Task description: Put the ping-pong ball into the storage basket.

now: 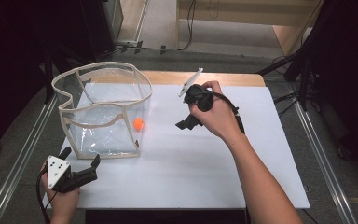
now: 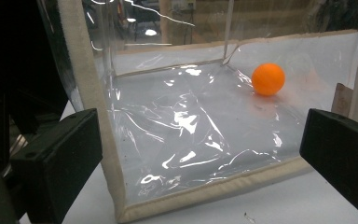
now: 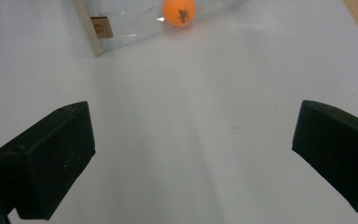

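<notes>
A clear plastic bin (image 1: 103,70) with beige fabric trim stands on the left of the white board. An orange ball (image 1: 138,123) lies on its floor against the right wall. My left gripper (image 1: 80,157) is open at the board's near left corner, just short of the bin's front wall. In the left gripper view the ball (image 2: 268,79) shows through the clear wall beyond the bin's trim (image 2: 205,191), and the gripper (image 2: 198,158) has nothing between its jaws. My right gripper (image 1: 186,123) hovers open right of the bin. In the right gripper view it (image 3: 191,158) points at the ball (image 3: 179,11) behind the bin's corner (image 3: 93,32).
The white board (image 1: 261,154) lies on a wooden table with its middle and right side bare. Metal rails (image 1: 18,158) run along both sides. Dark equipment and cables (image 1: 289,98) stand around the far and right edges.
</notes>
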Tool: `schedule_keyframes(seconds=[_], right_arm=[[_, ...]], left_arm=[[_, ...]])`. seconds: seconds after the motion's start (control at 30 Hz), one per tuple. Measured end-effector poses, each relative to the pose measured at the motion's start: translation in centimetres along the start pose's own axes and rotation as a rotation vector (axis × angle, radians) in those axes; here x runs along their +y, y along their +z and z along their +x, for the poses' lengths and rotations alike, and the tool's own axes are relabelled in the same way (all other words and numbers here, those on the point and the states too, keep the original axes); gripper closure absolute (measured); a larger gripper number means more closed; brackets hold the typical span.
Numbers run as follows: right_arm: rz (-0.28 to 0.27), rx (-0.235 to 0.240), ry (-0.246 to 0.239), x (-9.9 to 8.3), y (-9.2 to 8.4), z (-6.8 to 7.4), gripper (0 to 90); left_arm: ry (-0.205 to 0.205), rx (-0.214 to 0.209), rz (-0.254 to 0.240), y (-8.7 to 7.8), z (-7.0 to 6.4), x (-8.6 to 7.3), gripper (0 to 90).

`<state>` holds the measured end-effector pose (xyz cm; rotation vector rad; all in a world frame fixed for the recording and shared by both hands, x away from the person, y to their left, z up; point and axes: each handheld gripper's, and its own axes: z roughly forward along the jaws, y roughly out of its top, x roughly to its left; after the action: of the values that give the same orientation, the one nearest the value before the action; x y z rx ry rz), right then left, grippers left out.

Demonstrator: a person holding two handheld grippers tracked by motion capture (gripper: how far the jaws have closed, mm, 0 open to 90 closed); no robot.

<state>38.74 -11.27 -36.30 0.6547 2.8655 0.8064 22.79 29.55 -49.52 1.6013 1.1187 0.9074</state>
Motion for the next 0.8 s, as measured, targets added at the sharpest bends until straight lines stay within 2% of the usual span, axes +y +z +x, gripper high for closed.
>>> schedule_keyframes(seconds=[0.8], right_arm=[[-0.081,-0.030,0.044,-5.9,0.3,0.7,0.0]], left_arm=[[0.008,0.000,0.002,0.0,0.0,0.0,0.0]])
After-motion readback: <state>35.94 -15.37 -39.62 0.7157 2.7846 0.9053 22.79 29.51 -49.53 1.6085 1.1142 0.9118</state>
